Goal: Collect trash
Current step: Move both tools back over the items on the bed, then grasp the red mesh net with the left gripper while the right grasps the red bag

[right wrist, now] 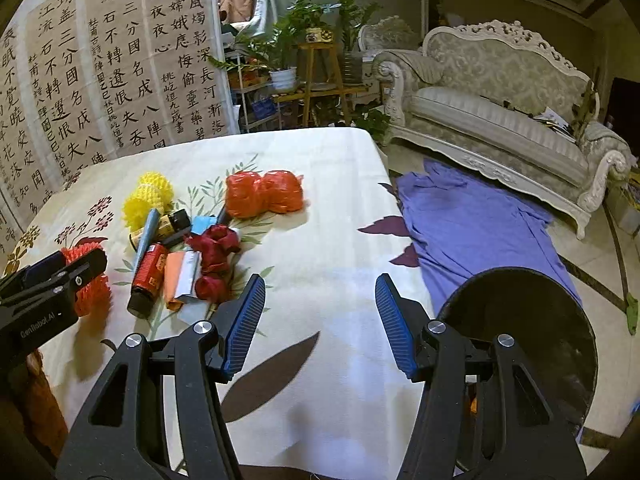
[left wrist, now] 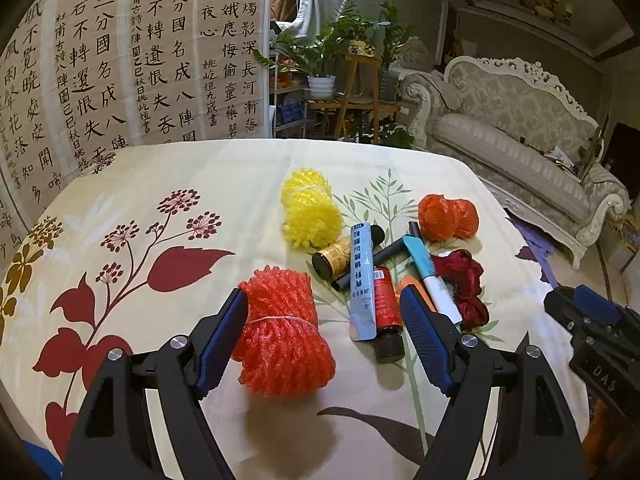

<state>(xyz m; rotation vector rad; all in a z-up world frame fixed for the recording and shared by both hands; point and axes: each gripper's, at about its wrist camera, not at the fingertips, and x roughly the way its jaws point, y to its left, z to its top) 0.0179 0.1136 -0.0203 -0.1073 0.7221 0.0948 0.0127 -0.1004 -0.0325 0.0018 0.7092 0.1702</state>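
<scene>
An orange-red foam net roll (left wrist: 280, 332) lies on the flowered tablecloth (left wrist: 160, 184) between the wide-apart fingers of my left gripper (left wrist: 324, 294). It rests against the left pad only, so the gripper is open. To its right is a pile: a light blue tube (left wrist: 362, 284), a red bottle (left wrist: 387, 312), a small black-and-yellow bottle (left wrist: 332, 260), a dark red bundle (left wrist: 464, 284), a yellow foam net (left wrist: 310, 212) and an orange bag bundle (left wrist: 448, 216). My right gripper (right wrist: 320, 280) hangs open over bare cloth with nothing between its fingers. A black bin (right wrist: 520, 320) stands right of it.
The table's right edge (right wrist: 388, 184) drops to a floor with a purple cloth (right wrist: 472, 220). A pale ornate sofa (right wrist: 500, 112) stands beyond it. A calligraphy screen (right wrist: 100, 72) and potted plants on a wooden stand (right wrist: 316, 60) are behind the table.
</scene>
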